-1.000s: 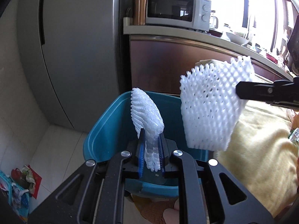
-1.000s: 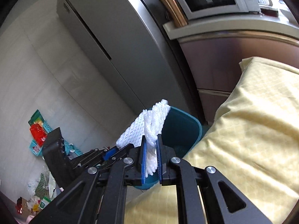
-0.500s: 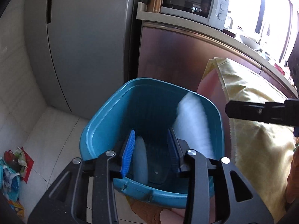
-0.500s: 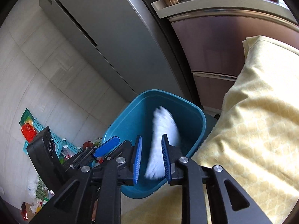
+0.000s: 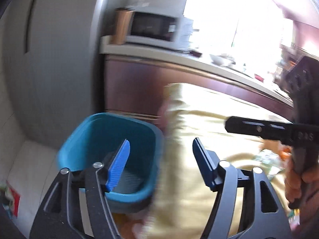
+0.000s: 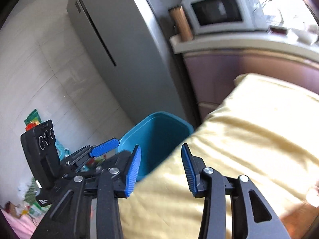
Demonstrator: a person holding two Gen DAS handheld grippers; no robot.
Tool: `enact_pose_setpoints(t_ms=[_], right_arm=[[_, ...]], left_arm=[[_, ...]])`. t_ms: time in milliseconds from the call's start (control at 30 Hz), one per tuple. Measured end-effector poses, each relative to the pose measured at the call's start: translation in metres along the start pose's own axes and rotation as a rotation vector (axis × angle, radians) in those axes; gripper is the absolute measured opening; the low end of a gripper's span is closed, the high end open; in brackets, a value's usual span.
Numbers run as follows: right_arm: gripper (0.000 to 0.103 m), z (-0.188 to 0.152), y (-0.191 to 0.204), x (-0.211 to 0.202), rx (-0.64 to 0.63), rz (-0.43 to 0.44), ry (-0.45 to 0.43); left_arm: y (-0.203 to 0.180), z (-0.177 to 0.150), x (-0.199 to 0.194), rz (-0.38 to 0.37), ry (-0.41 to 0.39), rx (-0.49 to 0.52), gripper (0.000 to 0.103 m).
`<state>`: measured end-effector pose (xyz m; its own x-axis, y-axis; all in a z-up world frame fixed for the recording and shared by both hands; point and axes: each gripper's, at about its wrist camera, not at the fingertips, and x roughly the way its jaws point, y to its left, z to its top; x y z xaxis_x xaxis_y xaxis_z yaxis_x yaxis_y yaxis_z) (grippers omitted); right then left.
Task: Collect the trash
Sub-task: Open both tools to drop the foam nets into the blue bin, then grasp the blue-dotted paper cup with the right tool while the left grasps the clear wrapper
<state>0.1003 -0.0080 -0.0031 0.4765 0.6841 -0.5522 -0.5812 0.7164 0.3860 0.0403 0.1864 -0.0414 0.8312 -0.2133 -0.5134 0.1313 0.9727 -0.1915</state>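
Both the left gripper [image 5: 159, 157] and right gripper [image 6: 161, 164], jaws just opening and empty, hang beside the blue trash bin [image 5: 79, 137], where pale foam netting [image 5: 129, 179] lies, while packaging [image 5: 267, 159] awaits on the yellow tablecloth [image 6: 249, 139].

Pale tiled floor [image 6: 59, 91] carrying the bin and loose clutter

Blue bin [image 6: 159, 137] stands on floor beside the yellow-covered table [image 6: 249, 139] edge, near the grey fridge [image 6: 119, 39]; white stuff blurred at its bottom; heap of colourful packaging [image 6: 31, 203] on floor well left of bin; items too blurred to name
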Motion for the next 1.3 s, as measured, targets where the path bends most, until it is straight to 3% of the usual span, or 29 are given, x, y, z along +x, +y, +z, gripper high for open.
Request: enact_pose_setpoints(t_ms=[200,467,700,1000,1167,1300], right_arm=[[0.045,-0.023,-0.037,-0.080,0.037,-0.104,-0.108],[0.047,-0.071,-0.081,-0.158,0.134,-0.310,-0.186],[0.055,-0.093,-0.111,-0.186,0.179,-0.435,-0.231],[0.075,-0.100,-0.135,-0.190,0.199,-0.548,-0.235],[0.076,-0.094,-0.146,-0.181,0.193,-0.578,-0.217],[0.076,-0.091,-0.151,-0.177,0.188,-0.589,-0.216]], left_arm=[[-0.075,-0.009,0.006,-0.229,0.049,0.116,0.072],[-0.149,-0.033,0.022,-0.366,0.148,0.205,0.077],[-0.177,-0.040,0.039,-0.365,0.198,0.228,0.083],[-0.189,-0.048,0.058,-0.294,0.268,0.226,0.083],[-0.189,-0.047,0.062,-0.271,0.275,0.217,0.077],[-0.184,-0.045,0.063,-0.266,0.277,0.194,0.062]])
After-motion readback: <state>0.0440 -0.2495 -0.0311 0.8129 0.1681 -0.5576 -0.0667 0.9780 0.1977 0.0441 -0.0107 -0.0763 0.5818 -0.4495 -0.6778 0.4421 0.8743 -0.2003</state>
